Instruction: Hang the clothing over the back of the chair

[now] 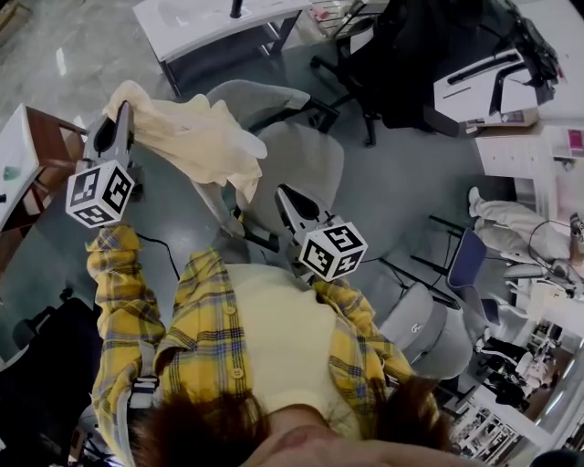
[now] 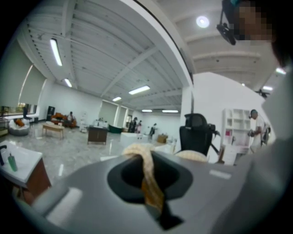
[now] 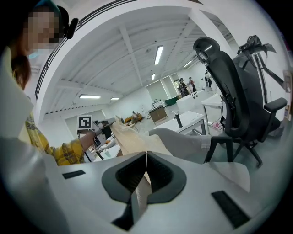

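Note:
A cream garment (image 1: 196, 137) hangs stretched between my two grippers, above the pale grey chair (image 1: 306, 160) in front of me. At the upper left, my left gripper (image 1: 121, 114) is shut on one end of it; in the left gripper view a cream strip of cloth (image 2: 147, 170) runs through the closed left gripper (image 2: 150, 187). My right gripper (image 1: 283, 193) is lower, by the chair's back, shut on the garment's other end. In the right gripper view the thin fabric (image 3: 130, 139) runs out of the closed right gripper (image 3: 145, 171) towards the grey backrest (image 3: 183, 144).
A white desk (image 1: 210, 23) stands beyond the chair, and a black office chair (image 1: 429, 55) piled with dark things is at the upper right. A wooden stool (image 1: 50, 146) and a white table (image 1: 11, 169) are at the left. Another grey chair (image 1: 420, 328) is at the lower right.

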`<state>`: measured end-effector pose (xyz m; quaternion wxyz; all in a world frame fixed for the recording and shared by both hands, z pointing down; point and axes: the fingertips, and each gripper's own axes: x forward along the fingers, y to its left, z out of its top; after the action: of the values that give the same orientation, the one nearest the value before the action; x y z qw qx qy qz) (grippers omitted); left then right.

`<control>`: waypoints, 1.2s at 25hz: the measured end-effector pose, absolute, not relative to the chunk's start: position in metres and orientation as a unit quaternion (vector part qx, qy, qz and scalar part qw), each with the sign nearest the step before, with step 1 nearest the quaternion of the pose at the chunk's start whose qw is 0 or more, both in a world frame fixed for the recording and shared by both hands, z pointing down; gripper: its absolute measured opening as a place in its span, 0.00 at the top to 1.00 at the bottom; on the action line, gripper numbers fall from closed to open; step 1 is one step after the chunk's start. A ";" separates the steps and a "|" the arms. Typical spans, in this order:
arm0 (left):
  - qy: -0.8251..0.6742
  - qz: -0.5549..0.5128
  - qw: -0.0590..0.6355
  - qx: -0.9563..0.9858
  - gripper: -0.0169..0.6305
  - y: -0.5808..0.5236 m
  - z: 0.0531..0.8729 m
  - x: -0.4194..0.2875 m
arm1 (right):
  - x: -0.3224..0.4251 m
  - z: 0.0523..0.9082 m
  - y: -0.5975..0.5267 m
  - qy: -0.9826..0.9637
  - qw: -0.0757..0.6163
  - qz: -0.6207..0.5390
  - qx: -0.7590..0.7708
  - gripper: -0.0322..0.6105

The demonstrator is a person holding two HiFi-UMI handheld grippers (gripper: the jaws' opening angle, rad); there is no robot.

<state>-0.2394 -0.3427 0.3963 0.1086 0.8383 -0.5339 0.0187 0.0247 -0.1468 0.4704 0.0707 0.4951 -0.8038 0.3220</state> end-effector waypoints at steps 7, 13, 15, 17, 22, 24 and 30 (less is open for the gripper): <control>-0.557 0.036 0.155 0.815 0.94 -0.344 0.442 -0.265 | 0.011 0.475 -0.153 -0.810 0.083 0.326 0.481 0.93; -0.565 0.053 0.195 0.800 0.94 -0.340 0.481 -0.279 | 0.003 0.476 -0.158 -0.812 0.091 0.328 0.474 0.93; -0.566 0.061 0.207 0.795 0.94 -0.337 0.494 -0.281 | 0.001 0.478 -0.160 -0.813 0.093 0.329 0.472 0.93; -0.566 0.068 0.216 0.793 0.94 -0.334 0.504 -0.282 | 0.000 0.479 -0.161 -0.814 0.095 0.330 0.469 0.93; -0.562 0.084 0.237 0.788 0.94 -0.328 0.526 -0.283 | -0.006 0.482 -0.164 -0.816 0.098 0.332 0.463 0.93; -0.560 0.090 0.244 0.787 0.93 -0.327 0.533 -0.283 | -0.008 0.482 -0.166 -0.817 0.100 0.332 0.460 0.93; -0.556 0.098 0.261 0.783 0.93 -0.320 0.545 -0.282 | -0.013 0.484 -0.168 -0.819 0.101 0.334 0.455 0.93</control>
<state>-0.2823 -0.3202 0.5448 0.2611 0.7833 -0.5556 0.0978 -0.0126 -0.1677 0.4840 0.1007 0.4552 -0.8193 0.3338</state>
